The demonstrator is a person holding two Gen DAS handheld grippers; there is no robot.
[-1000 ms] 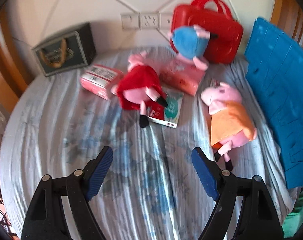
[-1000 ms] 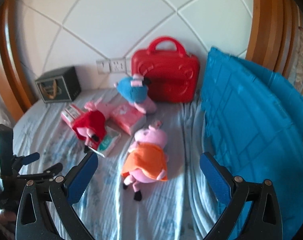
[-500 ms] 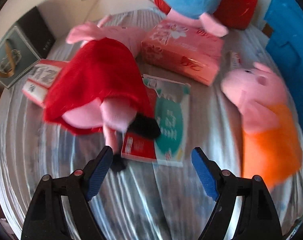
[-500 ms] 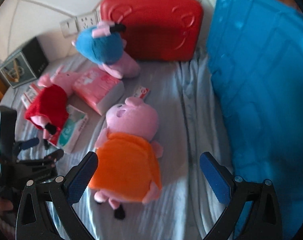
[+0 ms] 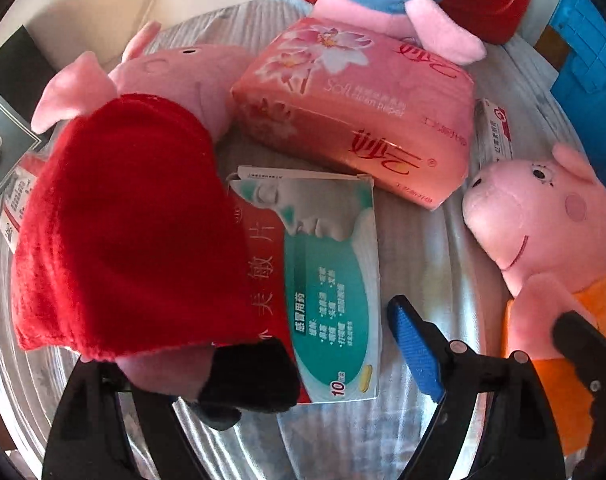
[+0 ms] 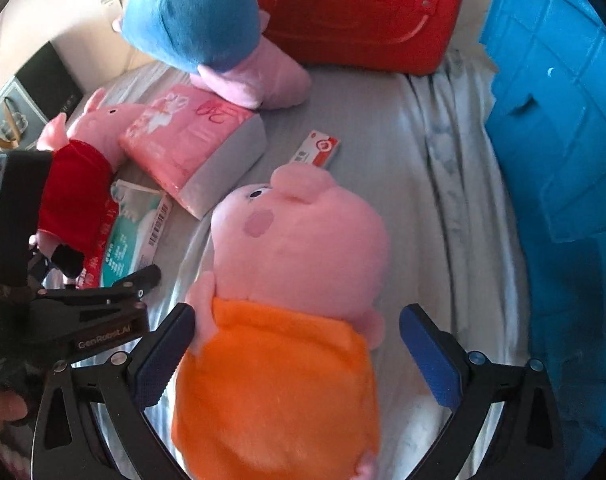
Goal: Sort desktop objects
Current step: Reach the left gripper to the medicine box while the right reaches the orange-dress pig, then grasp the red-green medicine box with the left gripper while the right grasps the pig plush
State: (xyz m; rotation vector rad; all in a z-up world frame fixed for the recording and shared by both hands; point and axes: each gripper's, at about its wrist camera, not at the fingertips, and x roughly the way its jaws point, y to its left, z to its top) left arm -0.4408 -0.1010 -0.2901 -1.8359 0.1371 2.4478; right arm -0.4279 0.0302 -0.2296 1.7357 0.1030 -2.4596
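Both grippers point steeply down at the bed for me. My left gripper (image 5: 271, 368) stands open, straddling the foot end of the red-dressed pig plush (image 5: 135, 224): one blue pad (image 5: 413, 352) shows clear of everything to the right, while the other finger is hidden behind the plush's black shoe, so I cannot tell whether it touches. My right gripper (image 6: 299, 356) is open too, its blue pads on either side of the orange-dressed pig plush (image 6: 287, 320); the left pad sits just beside the plush's arm, the right pad stands apart from it.

On the pale bedsheet (image 6: 423, 200) the red-dressed plush lies partly over a teal and red medicine box (image 5: 335, 280). A pink tissue pack (image 5: 359, 112) lies just beyond that box, and the blue-dressed pig plush (image 6: 199, 20) rests against the pack's far end. A small white and red box (image 6: 317, 150) lies just past the orange plush's snout. A red plastic case (image 6: 359, 12) stands at the head edge of the bed, and a blue quilted cover (image 6: 559, 120) runs along the right edge. At the left edge sits a dark gift box (image 6: 19, 108).
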